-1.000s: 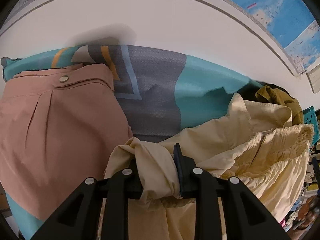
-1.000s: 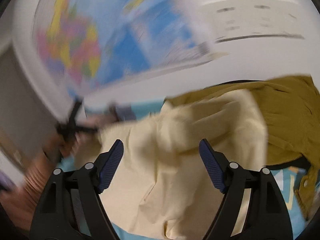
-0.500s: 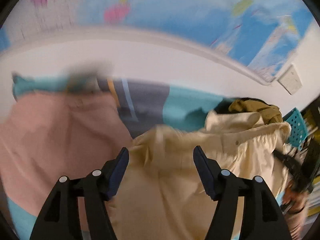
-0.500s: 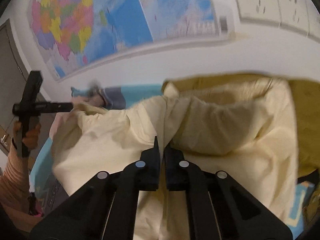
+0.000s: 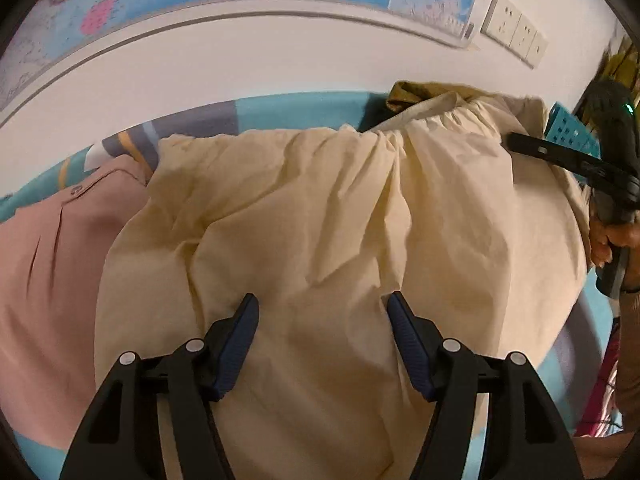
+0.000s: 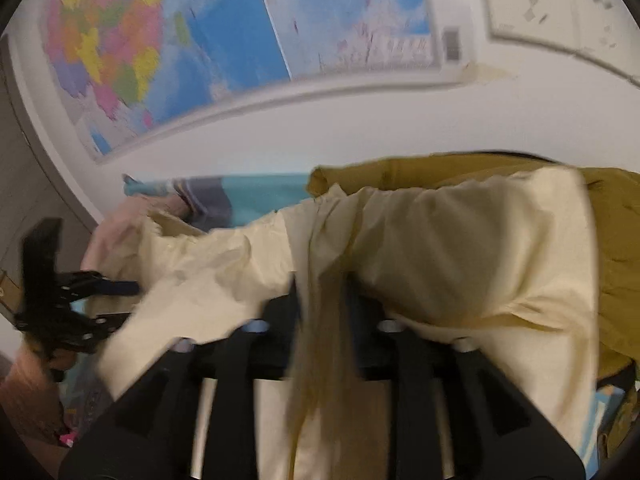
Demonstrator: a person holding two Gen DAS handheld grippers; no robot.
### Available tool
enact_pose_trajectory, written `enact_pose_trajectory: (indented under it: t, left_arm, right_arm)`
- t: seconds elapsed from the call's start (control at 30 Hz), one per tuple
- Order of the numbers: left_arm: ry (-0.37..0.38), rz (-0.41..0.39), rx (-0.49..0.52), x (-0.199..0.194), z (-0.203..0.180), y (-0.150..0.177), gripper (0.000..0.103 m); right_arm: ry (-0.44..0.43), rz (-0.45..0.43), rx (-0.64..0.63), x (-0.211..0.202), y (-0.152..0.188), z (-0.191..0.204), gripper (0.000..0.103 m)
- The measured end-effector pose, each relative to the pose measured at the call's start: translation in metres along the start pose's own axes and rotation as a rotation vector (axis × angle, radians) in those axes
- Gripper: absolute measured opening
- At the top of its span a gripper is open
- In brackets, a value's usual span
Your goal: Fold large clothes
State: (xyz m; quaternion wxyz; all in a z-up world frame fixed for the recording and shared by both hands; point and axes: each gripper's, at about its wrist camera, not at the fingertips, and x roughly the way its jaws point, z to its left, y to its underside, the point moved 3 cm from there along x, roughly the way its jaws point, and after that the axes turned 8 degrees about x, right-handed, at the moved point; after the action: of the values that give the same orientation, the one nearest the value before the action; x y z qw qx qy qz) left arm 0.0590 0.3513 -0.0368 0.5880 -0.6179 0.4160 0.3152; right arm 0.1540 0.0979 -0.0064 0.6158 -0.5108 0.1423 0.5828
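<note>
Cream garment: large pale-yellow cotton piece of clothing, rumpled, spread over the middle of the bed; gathered elastic edge toward the wall; partly over the pink and mustard garments.
Left gripper: black two-finger tongs with blue ribbed pads, standing wide above the cream garment; nothing pinched between the pads, cloth only seen below them.
Left gripper from the right wrist view: at the left edge, gripped by a hand, blue pads near the garment's left end.
Right gripper: black two-finger tongs, blurred; jaws opening, with a bunched fold of the cream garment running down between the fingers; cannot tell whether the pads press on it.
Right gripper from the left wrist view: at the right edge, tip at the far right edge of the cream garment, held by a hand.
Pink garment: dusty-pink fabric piece with a snap button, lying left of the cream garment, partly under it.
Mustard garment: olive-mustard cloth, behind and right of the cream garment, against the wall.
Bedsheet: turquoise and grey patterned sheet, under all the clothes.
Wall: white, with a colourful world map poster and white socket plates.
Basket: turquoise perforated plastic basket, at the right, behind the cream garment.
</note>
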Motion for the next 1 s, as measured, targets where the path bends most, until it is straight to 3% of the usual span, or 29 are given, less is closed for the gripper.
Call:
enact_pose_trajectory:
  t: [0.07, 0.13, 0.2, 0.3, 0.4, 0.43, 0.57, 0.63, 0.67, 0.7, 0.73, 0.77, 0.8, 0.9, 1.0]
  left_arm:
    - [0.012, -0.063, -0.009, -0.02, 0.004, 0.006, 0.067]
    - [-0.027, -0.159, -0.018, -0.05, 0.011, 0.02, 0.078]
    - [-0.076, -0.213, -0.056, -0.074, 0.024, 0.037, 0.087]
    - [-0.132, -0.227, -0.124, -0.089, 0.045, 0.062, 0.088]
    - [-0.08, -0.209, -0.189, -0.084, 0.055, 0.081, 0.09]
    - [-0.062, -0.188, -0.191, -0.077, 0.053, 0.087, 0.09]
    - [-0.004, -0.124, -0.137, -0.055, 0.036, 0.099, 0.09]
    - [-0.006, -0.126, -0.115, -0.047, 0.027, 0.099, 0.09]
    - [0.01, -0.131, -0.125, -0.044, 0.025, 0.1, 0.085]
    - [0.032, -0.131, -0.143, -0.042, 0.025, 0.1, 0.069]
    - [0.059, -0.125, -0.186, -0.039, 0.025, 0.101, 0.06]
    - [0.069, -0.123, -0.212, -0.04, 0.025, 0.101, 0.042]
    - [0.08, -0.124, -0.219, -0.042, 0.024, 0.101, 0.027]
    - [0.158, -0.133, -0.257, -0.072, 0.018, 0.105, 0.019]
    - [0.248, -0.122, -0.3, -0.097, 0.015, 0.12, 0.019]
  right_arm:
    - [-0.036, -0.088, -0.01, -0.04, 0.006, -0.002, 0.083]
    - [-0.036, -0.147, -0.044, -0.074, 0.019, -0.008, 0.084]
    - [0.008, -0.185, -0.024, -0.102, 0.043, -0.032, 0.094]
    - [0.059, -0.139, 0.082, -0.106, 0.08, -0.077, 0.094]
    - [0.031, -0.078, 0.193, -0.094, 0.112, -0.111, 0.094]
    - [0.05, -0.065, 0.201, -0.086, 0.119, -0.117, 0.094]
    - [-0.059, -0.059, 0.248, -0.069, 0.124, -0.126, 0.093]
    - [-0.095, -0.043, 0.219, -0.062, 0.121, -0.119, 0.073]
    - [-0.105, -0.038, 0.217, -0.059, 0.119, -0.115, 0.057]
    - [-0.115, -0.027, 0.226, -0.057, 0.118, -0.112, 0.038]
    - [-0.136, -0.025, 0.238, -0.059, 0.117, -0.111, 0.026]
    - [-0.186, -0.03, 0.263, -0.068, 0.115, -0.109, 0.013]
    - [-0.21, -0.042, 0.268, -0.08, 0.113, -0.104, 0.011]
    - [-0.267, -0.095, 0.244, -0.124, 0.108, -0.086, 0.009]
    - [-0.303, -0.152, 0.248, -0.174, 0.111, -0.082, 0.008]
